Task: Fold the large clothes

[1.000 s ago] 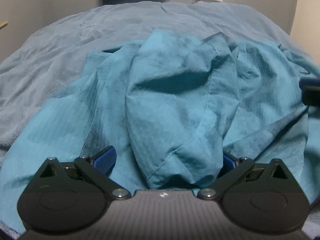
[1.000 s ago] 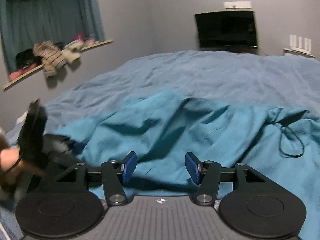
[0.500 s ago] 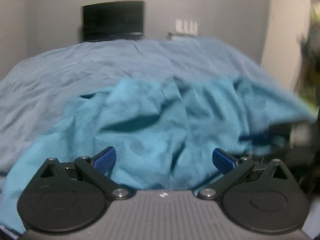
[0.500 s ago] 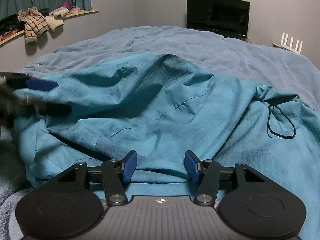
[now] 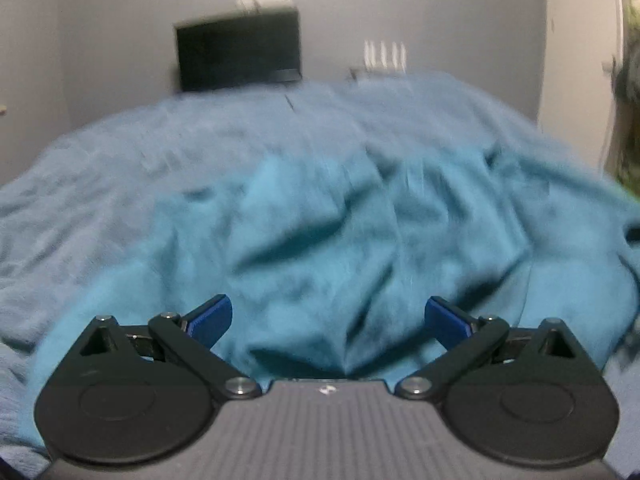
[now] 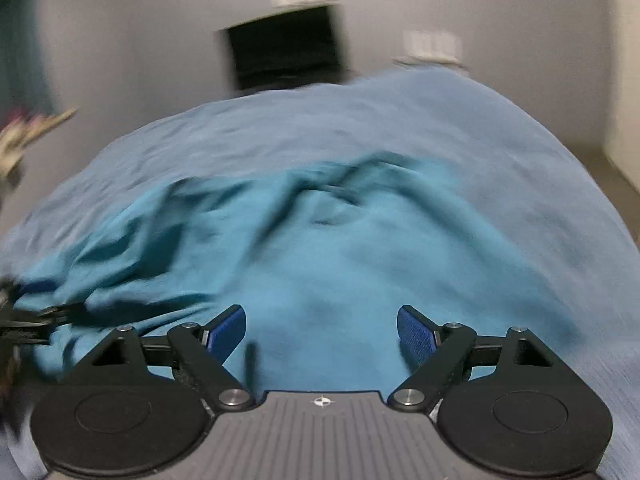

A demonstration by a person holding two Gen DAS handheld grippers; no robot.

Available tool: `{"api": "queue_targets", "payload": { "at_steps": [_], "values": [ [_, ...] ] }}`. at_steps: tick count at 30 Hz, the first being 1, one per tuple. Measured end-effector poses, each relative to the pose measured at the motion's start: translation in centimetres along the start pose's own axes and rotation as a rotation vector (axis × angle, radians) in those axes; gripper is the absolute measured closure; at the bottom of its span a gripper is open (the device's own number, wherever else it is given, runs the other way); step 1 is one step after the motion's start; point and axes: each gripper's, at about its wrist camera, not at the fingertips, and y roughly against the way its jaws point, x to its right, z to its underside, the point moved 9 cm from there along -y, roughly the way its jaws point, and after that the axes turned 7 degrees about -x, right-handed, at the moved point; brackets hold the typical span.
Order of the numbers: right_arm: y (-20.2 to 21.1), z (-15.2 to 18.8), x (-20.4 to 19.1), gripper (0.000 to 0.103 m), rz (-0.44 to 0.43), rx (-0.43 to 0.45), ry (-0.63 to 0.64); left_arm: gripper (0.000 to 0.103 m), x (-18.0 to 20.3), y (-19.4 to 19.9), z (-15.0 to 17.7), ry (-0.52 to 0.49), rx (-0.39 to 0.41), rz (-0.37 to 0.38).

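A large teal garment [image 5: 340, 240] lies crumpled on the bed; it also shows in the right wrist view [image 6: 340, 264]. My left gripper [image 5: 328, 320] is open and empty, its blue pads [image 5: 210, 318] wide apart just above the near edge of the cloth. My right gripper [image 6: 322, 334] is open and empty over the flatter right part of the garment. The left gripper shows blurred at the far left edge of the right wrist view [image 6: 24, 320]. Both views are motion-blurred.
The bed is covered with a grey-blue blanket [image 5: 140, 160]. A black screen [image 5: 238, 56] stands against the far grey wall, with a white router [image 5: 384, 56] to its right. A shelf with clothes [image 6: 24, 136] is at the left.
Both grippers pulled back and swung to face the far wall. The right gripper opened wider. The garment fold has left the left gripper's jaws, and the cloth lies lower and more spread out.
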Motion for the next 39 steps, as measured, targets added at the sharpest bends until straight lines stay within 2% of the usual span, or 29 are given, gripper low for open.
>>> {"api": "queue_targets", "payload": {
  "at_steps": [3,5,8,11,15,16,19,20,21,24,26,29,32,34,37,38,39],
  "values": [
    [1.7,1.1,3.4,0.019,-0.018,-0.025,-0.201,0.000,0.0,1.0,-1.1,0.025,0.055,-0.001],
    [2.3,2.0,4.2,0.019,-0.049,-0.044,-0.270,0.000,0.7,1.2,-1.4,0.031,0.065,0.029],
    [2.3,3.4,4.0,0.019,-0.083,-0.099,-0.297,0.000,2.2,1.1,-1.2,-0.005,0.033,0.077],
    [1.0,4.3,3.8,0.017,-0.078,-0.183,-0.302,0.000,3.7,0.0,-0.1,-0.072,-0.018,0.089],
    [-1.1,4.9,3.2,0.006,-0.073,-0.275,-0.280,0.000,4.2,-1.1,1.3,-0.096,-0.080,0.104],
    [-1.5,4.8,2.9,0.001,-0.089,-0.269,-0.276,0.000,4.1,-1.3,1.4,-0.082,-0.089,0.115],
    [-3.1,4.5,2.9,0.000,-0.120,-0.243,-0.281,0.000,3.7,-1.8,1.7,-0.030,-0.120,0.146],
    [-3.2,4.2,2.9,0.000,-0.131,-0.209,-0.278,0.000,3.6,-1.9,1.8,-0.022,-0.129,0.150],
    [-3.2,3.8,3.1,0.001,-0.137,-0.177,-0.287,0.000,3.5,-2.2,1.9,-0.019,-0.137,0.152],
    [-2.1,2.5,4.2,0.014,-0.126,-0.054,-0.348,0.000,3.5,-2.2,2.1,-0.011,-0.146,0.156],
    [-2.1,1.7,5.4,0.014,-0.113,0.004,-0.398,0.000,3.5,-2.5,2.2,-0.014,-0.156,0.151],
    [-3.2,0.9,6.8,0.016,-0.109,0.042,-0.479,0.000,3.6,-3.1,2.4,-0.014,-0.173,0.146],
    [-3.9,-0.5,6.2,0.020,-0.111,0.095,-0.448,0.000,3.4,-3.4,2.5,-0.010,-0.181,0.148],
    [-4.1,-1.1,6.1,0.028,-0.106,0.112,-0.440,0.000,3.4,-3.4,2.5,-0.005,-0.178,0.150],
    [-3.6,-1.4,7.6,0.030,-0.130,0.121,-0.532,0.000,3.4,-3.1,2.1,0.000,-0.177,0.148],
    [-3.2,-1.6,8.4,0.030,-0.103,0.136,-0.533,0.000,3.2,-2.8,1.6,0.011,-0.171,0.152],
    [-2.5,-2.3,9.4,0.027,-0.038,0.165,-0.509,0.000,3.0,-2.3,1.0,0.031,-0.156,0.162]
  ]
}}
